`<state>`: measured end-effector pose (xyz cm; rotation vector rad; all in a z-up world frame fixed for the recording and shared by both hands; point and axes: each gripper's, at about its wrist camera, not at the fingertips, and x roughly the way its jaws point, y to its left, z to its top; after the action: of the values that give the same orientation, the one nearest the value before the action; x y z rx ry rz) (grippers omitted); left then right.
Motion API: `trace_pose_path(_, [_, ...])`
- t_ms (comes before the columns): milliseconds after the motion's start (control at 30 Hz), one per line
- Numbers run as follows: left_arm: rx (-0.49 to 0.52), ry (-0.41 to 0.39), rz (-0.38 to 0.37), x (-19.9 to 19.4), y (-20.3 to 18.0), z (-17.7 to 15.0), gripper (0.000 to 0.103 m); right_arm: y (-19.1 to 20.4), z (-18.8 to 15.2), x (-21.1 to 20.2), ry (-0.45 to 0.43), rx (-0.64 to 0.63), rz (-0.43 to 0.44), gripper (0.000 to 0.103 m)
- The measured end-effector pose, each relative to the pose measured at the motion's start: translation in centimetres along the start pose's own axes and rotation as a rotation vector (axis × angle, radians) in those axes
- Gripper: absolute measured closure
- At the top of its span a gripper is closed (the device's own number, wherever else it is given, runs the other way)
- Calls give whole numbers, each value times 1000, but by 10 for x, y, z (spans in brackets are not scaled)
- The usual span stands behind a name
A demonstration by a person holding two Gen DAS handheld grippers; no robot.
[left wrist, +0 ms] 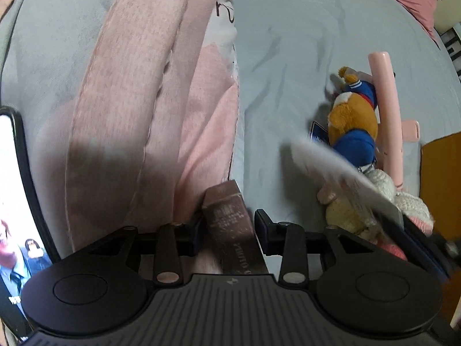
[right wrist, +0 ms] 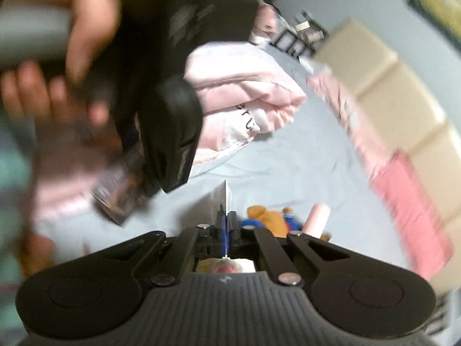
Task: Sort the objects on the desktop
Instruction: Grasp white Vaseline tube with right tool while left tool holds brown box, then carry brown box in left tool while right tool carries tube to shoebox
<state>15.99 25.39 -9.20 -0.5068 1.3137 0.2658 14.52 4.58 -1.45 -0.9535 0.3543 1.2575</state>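
Across the right wrist view, heavy motion blur: bare hand (right wrist: pixel 57 66) at upper left smeared around a grey handle, black body of the left gripper (right wrist: pixel 161 121) barely resolved, brown box below it readable only as a dark streaked block. Down in the left wrist view, lower end of that brown rectangular cardboard box (left wrist: pixel 230 225) hidden beneath the gripper housing, printed lettering too small to read; tablet screen (left wrist: pixel 14 216) cut off by the left edge.

Left gripper (left wrist: pixel 227 225) spread partway, black fingers (left wrist: pixel 263 227) flanking the box, contact on the right side impossible to confirm. Box long axis running forward along the fingers, far end pointing toward the folded pink cloth (left wrist: pixel 161 86) and resting at its edge.

Right gripper (right wrist: pixel 227 225) pressed together on a thin white paper card (right wrist: pixel 222 199), card standing edge-on and pointing forward; same card in the left view a blurred white sheet (left wrist: pixel 340 167) slanting across the toys.

On the pale blue bedsheet (left wrist: pixel 288 57), to the right: orange plush bear in blue clothes (left wrist: pixel 354 124), lying beside a pink plastic stick-like piece (left wrist: pixel 386 109), cream knitted doll (left wrist: pixel 383 190) nearer and partly covered by the card. Orange-brown panel (left wrist: pixel 440 173) at far right, cropped.
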Motion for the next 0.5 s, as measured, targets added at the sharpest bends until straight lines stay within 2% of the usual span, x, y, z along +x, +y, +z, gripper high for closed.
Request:
trace_pose_path(100, [-11,2,-9,-1,4,5,61,-18,8,-13,15,135,87,103])
trace_pose_path(133, [-13,0,-9,-2,5,7,63,-15,5,-14,23,171,114,103])
trace_pose_path(167, [-12,-5,-11,-4,6,8,70,-7,1,-15,36,214,141,103])
trace_pose_path(200, [-8,-11,-12,-6,6,8,71,-1,-3,-15,51,249,158,103])
trace_pose_path(300, [26,-49,-47,-21,1,1,76,3,-8,-4,91,267,156,102])
trace_pose_path(367, [55,-66,-62,-32,-7,-5,77,5,-10,3,87,287,155,102])
trace_pose_path(500, [139,-84,-41,-48,-25,-27,77,4,-16,4,91,329,156,98])
